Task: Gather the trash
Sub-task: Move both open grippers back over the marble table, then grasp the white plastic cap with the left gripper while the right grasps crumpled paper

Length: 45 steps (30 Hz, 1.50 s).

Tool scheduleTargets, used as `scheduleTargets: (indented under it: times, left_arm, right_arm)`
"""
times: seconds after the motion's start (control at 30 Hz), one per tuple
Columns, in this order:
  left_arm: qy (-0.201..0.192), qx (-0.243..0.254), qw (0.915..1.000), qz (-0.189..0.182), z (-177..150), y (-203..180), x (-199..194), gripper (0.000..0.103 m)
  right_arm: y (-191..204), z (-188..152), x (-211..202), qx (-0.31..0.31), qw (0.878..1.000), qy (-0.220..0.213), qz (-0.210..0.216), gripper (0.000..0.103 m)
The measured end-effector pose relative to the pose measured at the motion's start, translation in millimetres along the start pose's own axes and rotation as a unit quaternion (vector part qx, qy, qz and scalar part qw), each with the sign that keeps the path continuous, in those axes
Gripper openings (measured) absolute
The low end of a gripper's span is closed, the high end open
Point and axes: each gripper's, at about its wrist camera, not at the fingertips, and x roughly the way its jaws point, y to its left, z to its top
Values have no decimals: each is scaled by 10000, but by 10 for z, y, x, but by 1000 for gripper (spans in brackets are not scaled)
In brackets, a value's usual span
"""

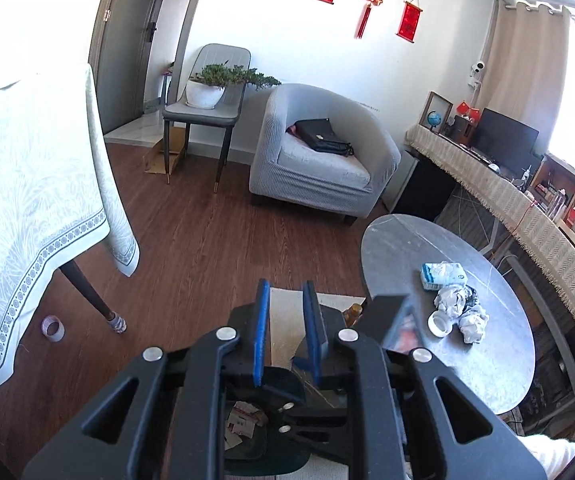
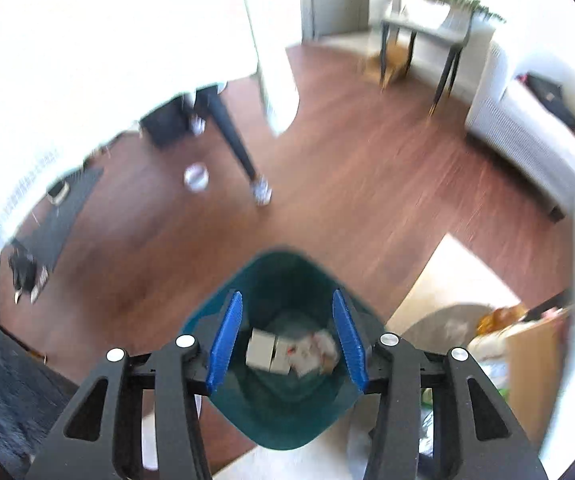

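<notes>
A teal trash bin (image 2: 287,400) stands on the wood floor below my right gripper (image 2: 287,312), which is open and empty above its mouth. Inside lie a small grey box (image 2: 261,348) and crumpled wrappers (image 2: 311,352). My left gripper (image 1: 285,300) is open and empty, raised over the floor beside a round grey table (image 1: 407,248). On that table sit crumpled paper wads (image 1: 453,300), a blue-white tissue pack (image 1: 443,274) and a white lid (image 1: 439,324). The bin shows dimly under the left gripper's body (image 1: 247,440).
A cloth-covered table (image 1: 27,200) with dark legs stands at left, a tape roll (image 1: 52,328) on the floor by it. A grey armchair (image 1: 319,156) and a chair with a plant (image 1: 207,92) stand behind. A pale rug (image 2: 467,272) lies right of the bin.
</notes>
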Motion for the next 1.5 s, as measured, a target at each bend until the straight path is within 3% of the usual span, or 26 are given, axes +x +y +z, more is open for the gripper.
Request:
scheduleTargets:
  times: [0.1, 0.2, 0.27, 0.4, 0.67, 1.17, 1.5]
  left_arm:
    - [-79, 98, 9999, -9, 27, -93, -9, 32]
    - [-82, 127, 9997, -179, 28, -208, 20, 36]
    - [-119, 214, 9994, -247, 20, -316, 35, 38]
    - [-157, 367, 9985, -383, 13, -513, 78, 51]
    - [155, 537, 9968, -563, -90, -841, 376, 54]
    - [507, 902, 9919, -736, -294, -1444, 724, 71]
    - [778, 1024, 9892, -699, -392, -1627, 965, 72]
  right_arm:
    - [-146, 39, -348, 33, 9991, -354, -230, 47]
    - [-361, 6, -652, 191, 9961, -656, -565, 47]
    - [-503, -49, -803, 337, 9937, -773, -736, 47]
    - [-775, -226, -1024, 684, 9906, -851, -822, 55]
    - [-1162, -629, -1447, 947, 9815, -968, -1352, 69]
    - [-1534, -1135, -1746, 1106, 9706, -863, -1955, 83]
    - [-1715, -1288, -1585, 1340, 9734, -572, -1770, 83]
